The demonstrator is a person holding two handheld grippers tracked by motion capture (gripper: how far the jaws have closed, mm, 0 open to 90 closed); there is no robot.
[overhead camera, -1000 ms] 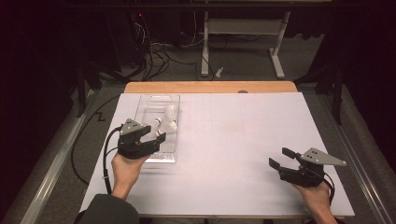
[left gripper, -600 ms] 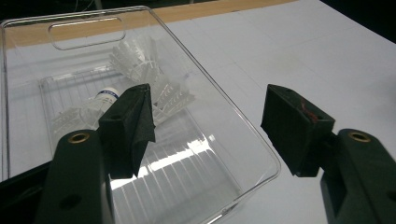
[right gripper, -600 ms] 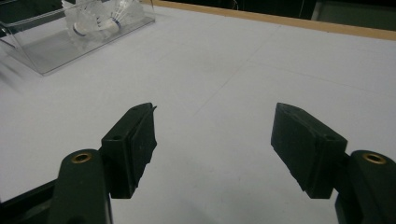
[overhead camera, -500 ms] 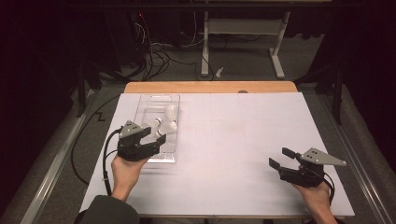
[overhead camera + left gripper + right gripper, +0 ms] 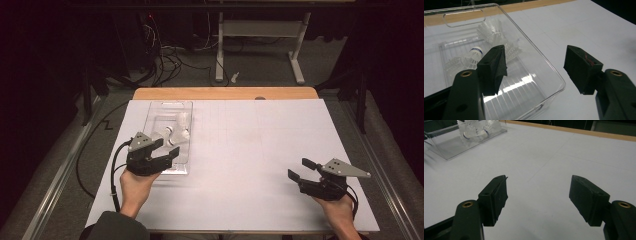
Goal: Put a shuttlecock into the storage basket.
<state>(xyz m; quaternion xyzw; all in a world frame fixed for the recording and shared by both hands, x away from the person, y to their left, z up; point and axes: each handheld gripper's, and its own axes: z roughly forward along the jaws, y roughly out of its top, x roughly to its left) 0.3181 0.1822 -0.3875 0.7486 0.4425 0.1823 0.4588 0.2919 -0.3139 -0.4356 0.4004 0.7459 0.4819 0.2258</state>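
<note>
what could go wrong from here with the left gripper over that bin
The left gripper hangs open over the near end of the clear bin, one jaw inside its wall and one outside. Lowering it may knock or tip the light bin. The shuttlecocks lie farther back, tangled, so a grab may snag or crush feathers.

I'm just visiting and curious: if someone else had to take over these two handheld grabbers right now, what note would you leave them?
Left gripper: open, holding nothing, poised over the near right corner of the clear bin.
Right gripper: open, holding nothing, over bare white table, well away from the bin.
Shuttlecocks: lying in the bin's far half.
Done: nothing picked up.
Left: probably reach into the bin for a shuttlecock.
</note>
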